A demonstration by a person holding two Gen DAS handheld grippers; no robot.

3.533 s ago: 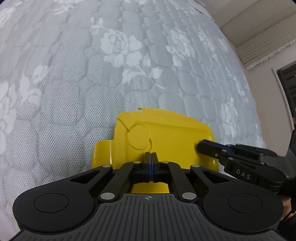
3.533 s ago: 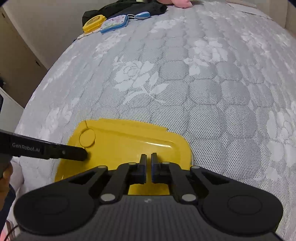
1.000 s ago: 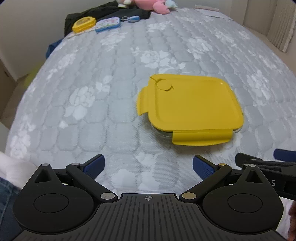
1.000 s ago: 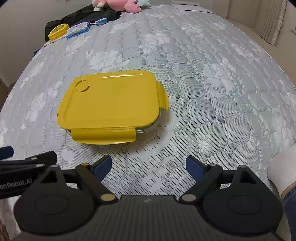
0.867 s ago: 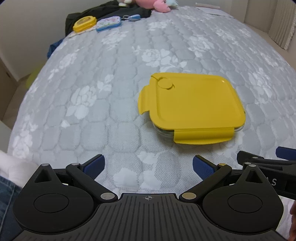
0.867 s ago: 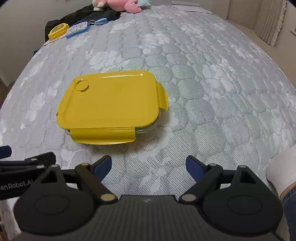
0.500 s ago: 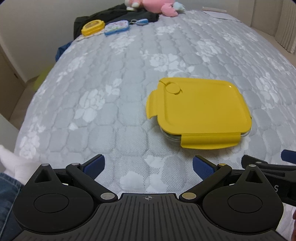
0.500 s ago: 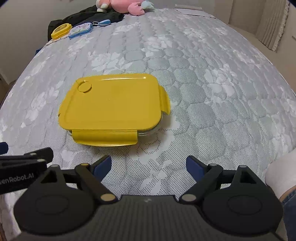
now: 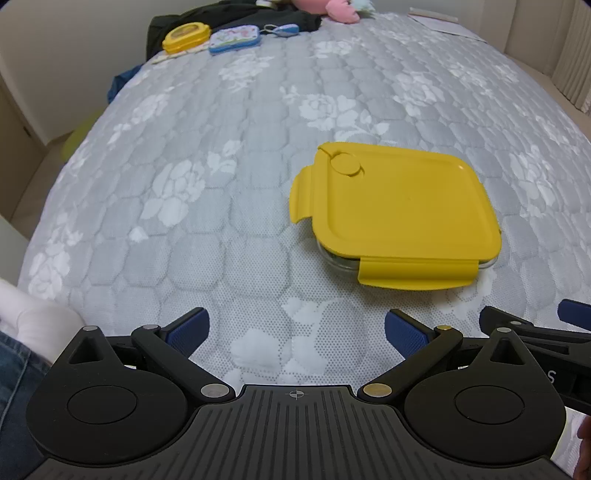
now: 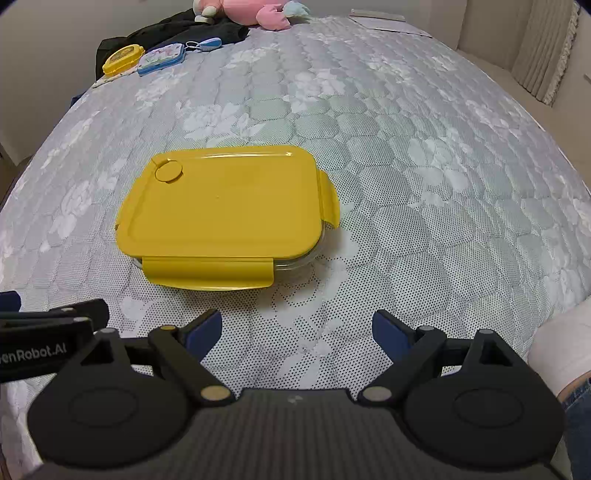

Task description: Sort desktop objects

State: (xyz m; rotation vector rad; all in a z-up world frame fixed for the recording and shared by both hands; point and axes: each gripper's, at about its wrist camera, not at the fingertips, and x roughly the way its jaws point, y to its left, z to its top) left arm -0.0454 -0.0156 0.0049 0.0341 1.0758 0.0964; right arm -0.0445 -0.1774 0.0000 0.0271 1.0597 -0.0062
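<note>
Now both grippers, left (image 9: 293,326) and right (image 10: 297,330), are hovering spread wide and empty near a yellow-lidded glass box (image 10: 221,206) that is lying flat, lid on, mid-mattress (image 10: 424,166).

The pink plush toy (image 10: 255,14) at the far edge is cut off, and the glass container's (image 10: 295,260) contents are hidden under its lid.

Home bedroom: quilted floral mattress (image 10: 406,147), plush toy (image 10: 255,14), curtains (image 10: 543,48).
</note>
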